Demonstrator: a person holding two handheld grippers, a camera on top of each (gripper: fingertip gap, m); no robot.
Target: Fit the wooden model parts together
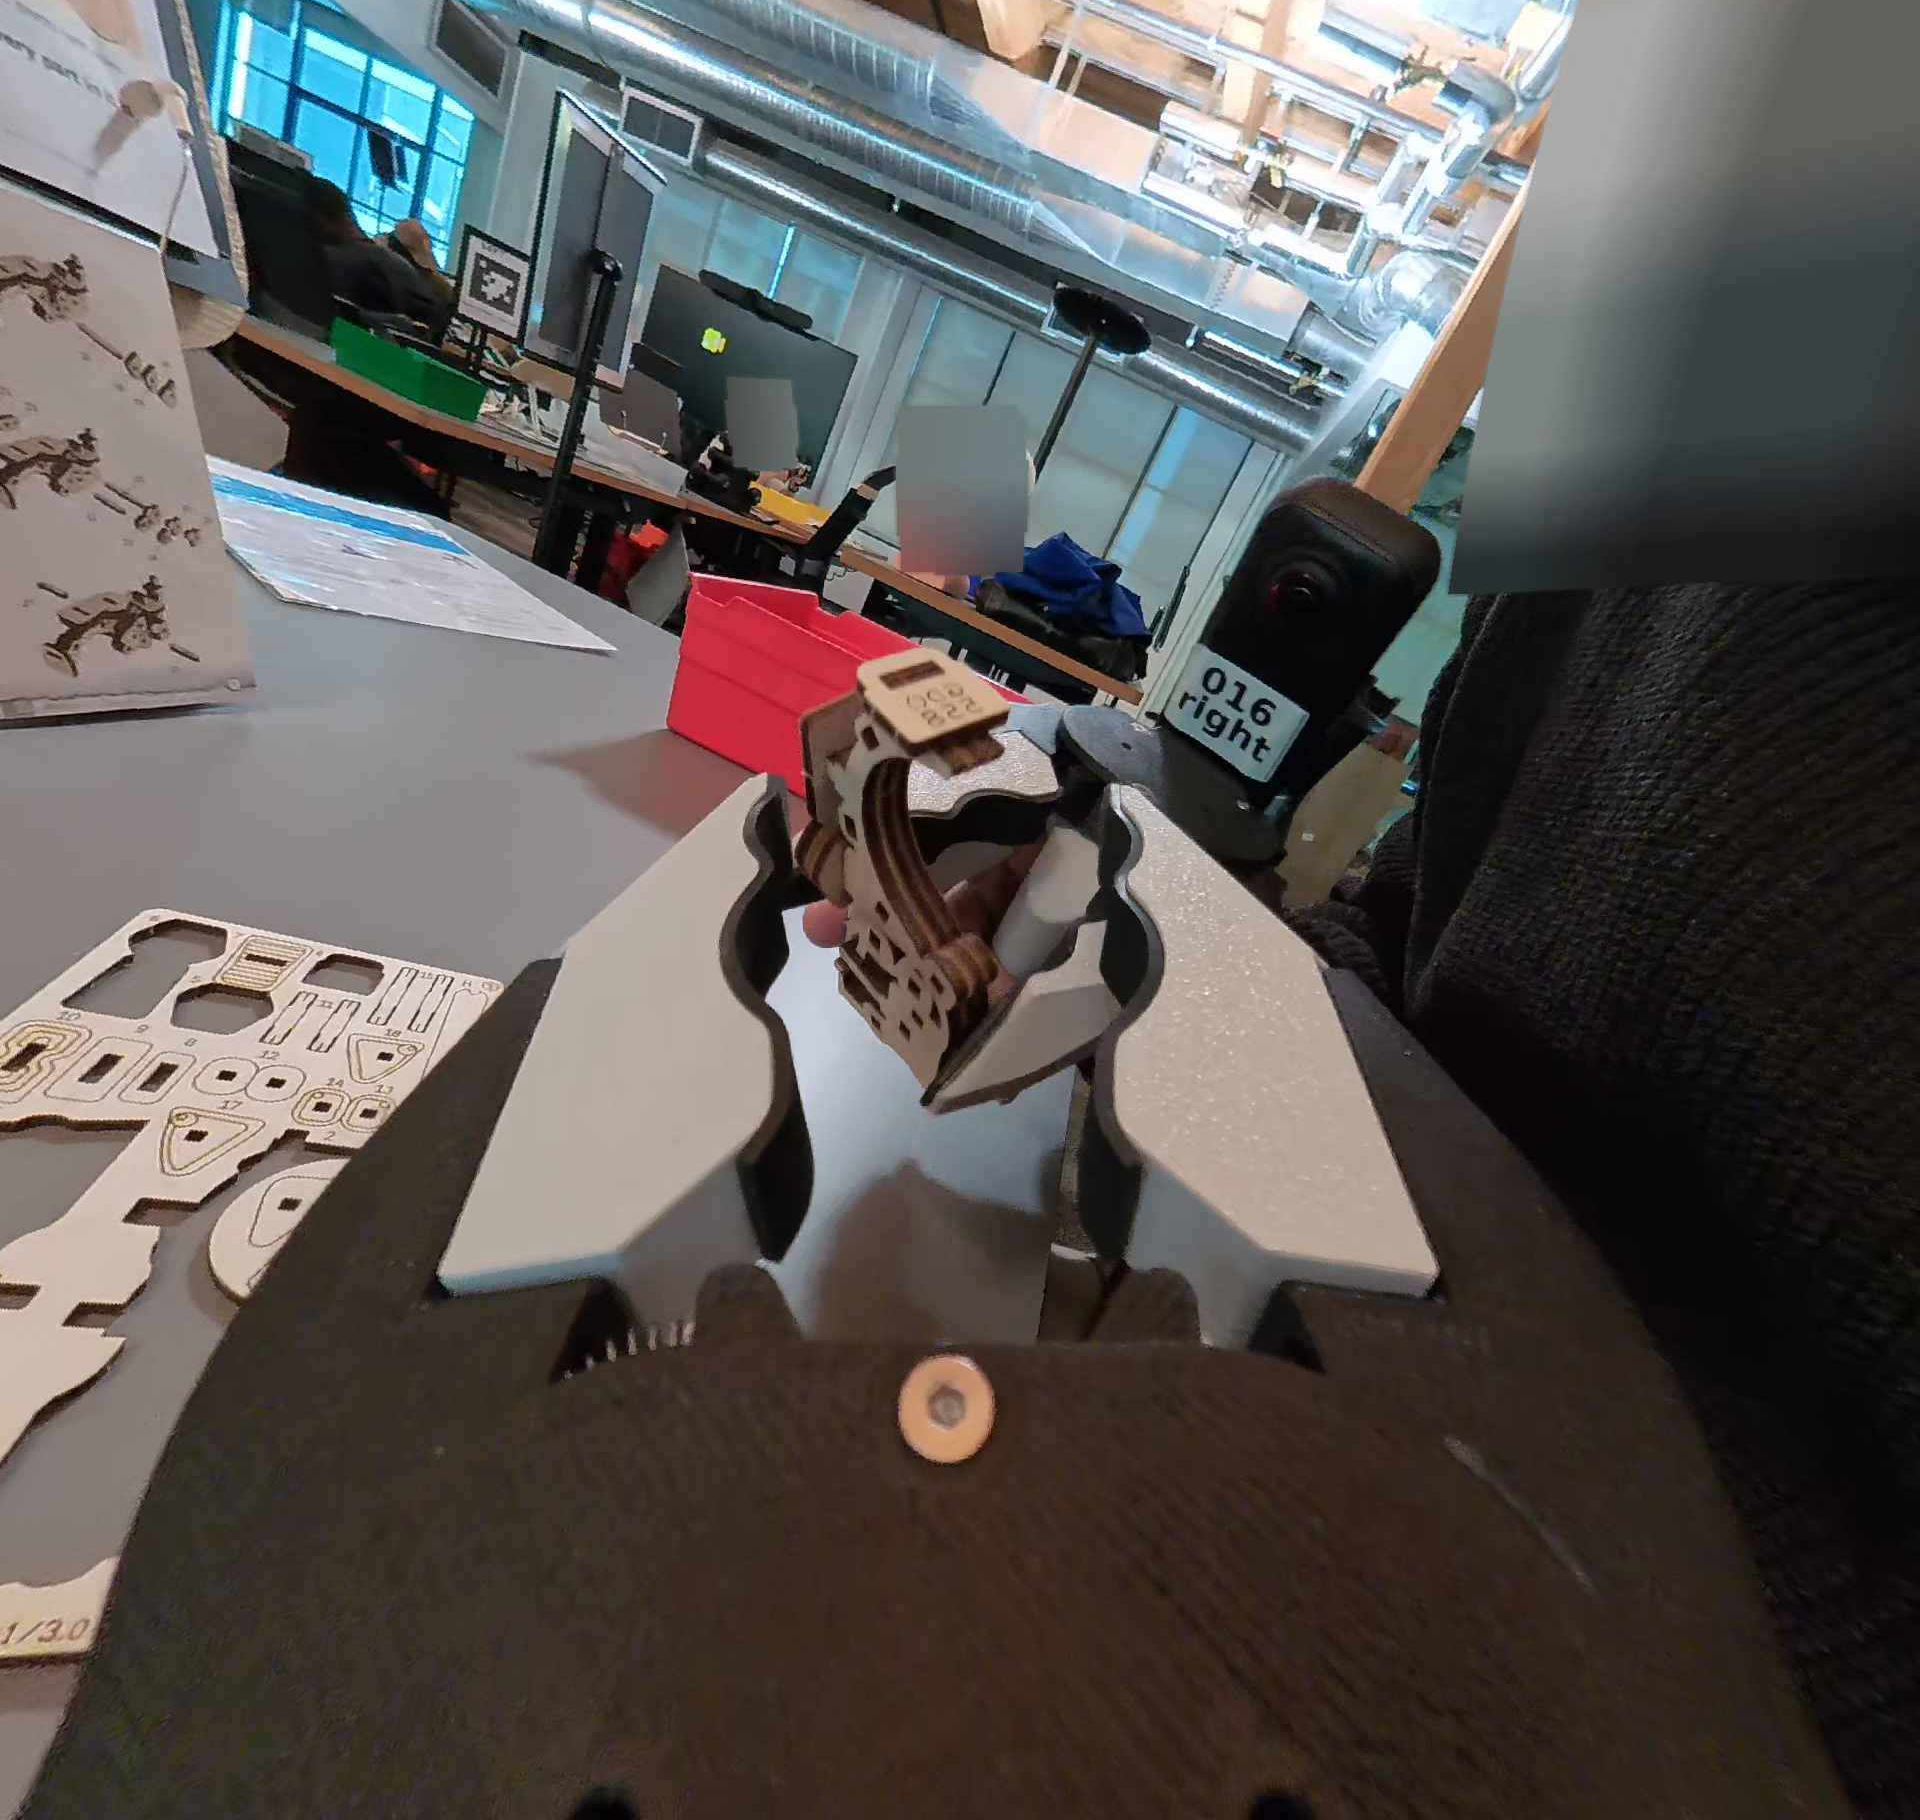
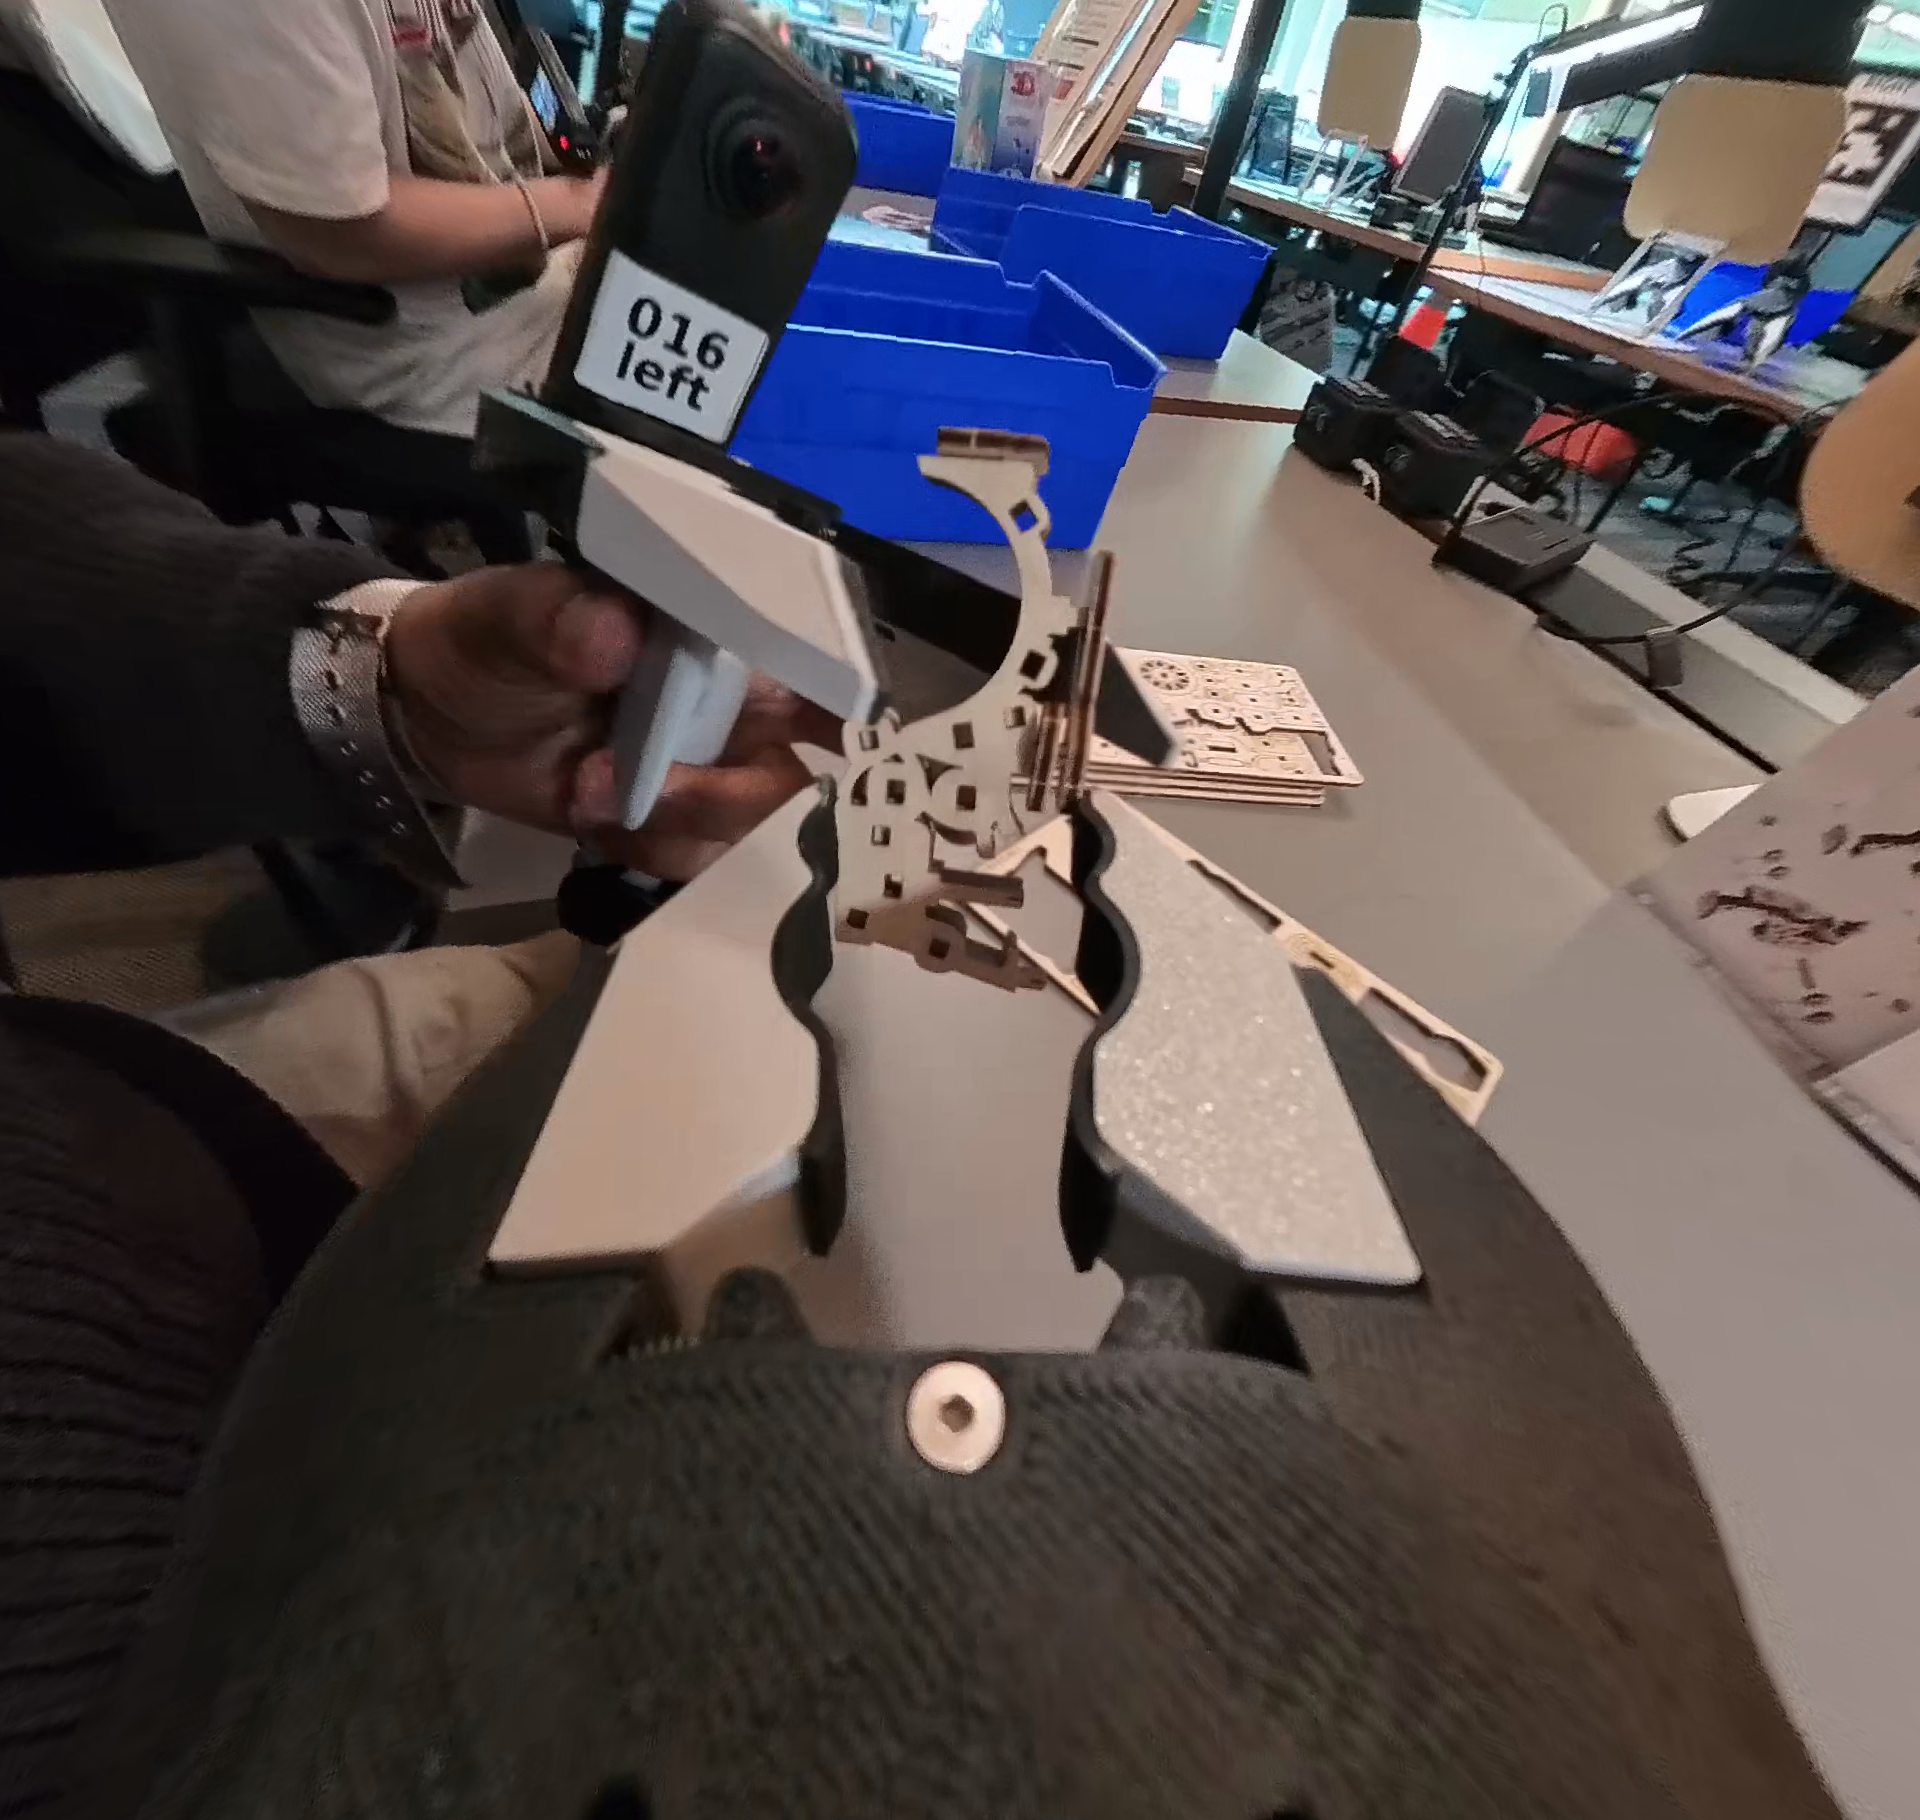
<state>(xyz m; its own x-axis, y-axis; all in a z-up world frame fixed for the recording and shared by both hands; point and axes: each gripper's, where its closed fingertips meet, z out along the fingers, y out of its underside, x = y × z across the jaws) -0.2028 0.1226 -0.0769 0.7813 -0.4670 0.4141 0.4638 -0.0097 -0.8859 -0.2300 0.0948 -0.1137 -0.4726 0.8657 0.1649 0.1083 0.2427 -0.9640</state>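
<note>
Above the grey table (image 2: 1455,731) the wooden model (image 2: 935,804) is held up in the air. Its base sits between the tips of the right gripper (image 2: 951,830), which look closed onto it. The left gripper (image 1: 940,809) straddles the model's upper part with its jaws apart and a gap showing on one side. Part sheets (image 2: 1226,721) lie beyond the model. As I see it, squeezing across that thin curved neck could snap it. A sideways push could twist the model out of the right gripper's narrow hold.

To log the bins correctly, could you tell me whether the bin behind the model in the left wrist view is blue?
No, the bin standing on the table behind the model is red.
</note>
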